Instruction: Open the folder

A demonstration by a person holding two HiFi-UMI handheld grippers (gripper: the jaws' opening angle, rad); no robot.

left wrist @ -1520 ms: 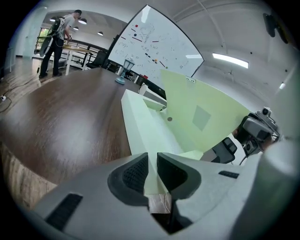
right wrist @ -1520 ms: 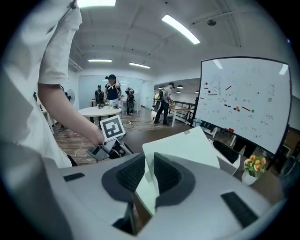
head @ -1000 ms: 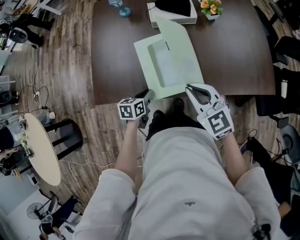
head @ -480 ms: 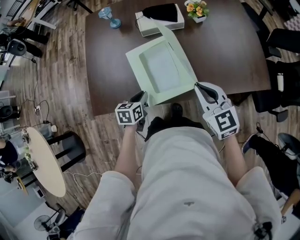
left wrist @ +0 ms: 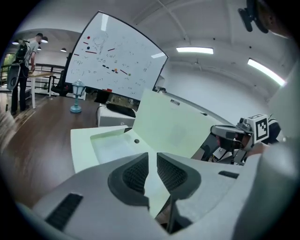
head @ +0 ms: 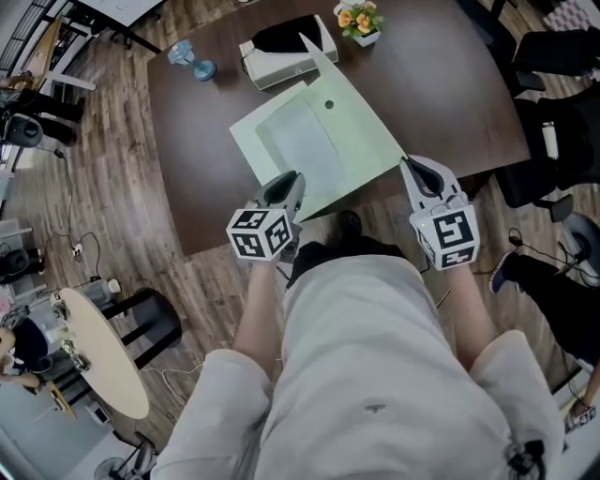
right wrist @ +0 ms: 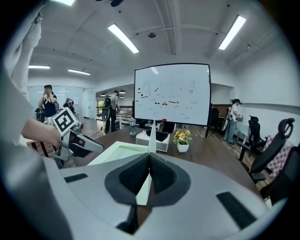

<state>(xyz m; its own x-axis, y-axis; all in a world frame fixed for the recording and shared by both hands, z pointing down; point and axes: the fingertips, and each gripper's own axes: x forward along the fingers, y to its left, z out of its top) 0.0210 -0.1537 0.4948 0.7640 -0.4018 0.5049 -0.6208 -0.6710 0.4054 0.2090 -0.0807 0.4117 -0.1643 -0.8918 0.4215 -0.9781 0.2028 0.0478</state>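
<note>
We see the pale green folder (head: 309, 150) lying at an angle on the dark table (head: 450, 103), its near corner at the table's near edge. Its cover (head: 361, 117) stands lifted off the tray-like base, hinged along the far side.

The right gripper (head: 417, 167) meets the cover at its near right corner. In the right gripper view, its jaws are pressed together on the cover's thin edge (right wrist: 152, 133), which rises straight up from between them.

The left gripper (head: 286, 183) hangs over the base's near left corner. In the left gripper view, its jaws stand apart, and the green base (left wrist: 112, 145) shows through the gap. We see no pad pressing on it.

Beyond the folder, near the table's far edge, sit a white box (head: 281, 52), a flower pot (head: 359, 21) and a small blue ornament (head: 190, 58).
</note>
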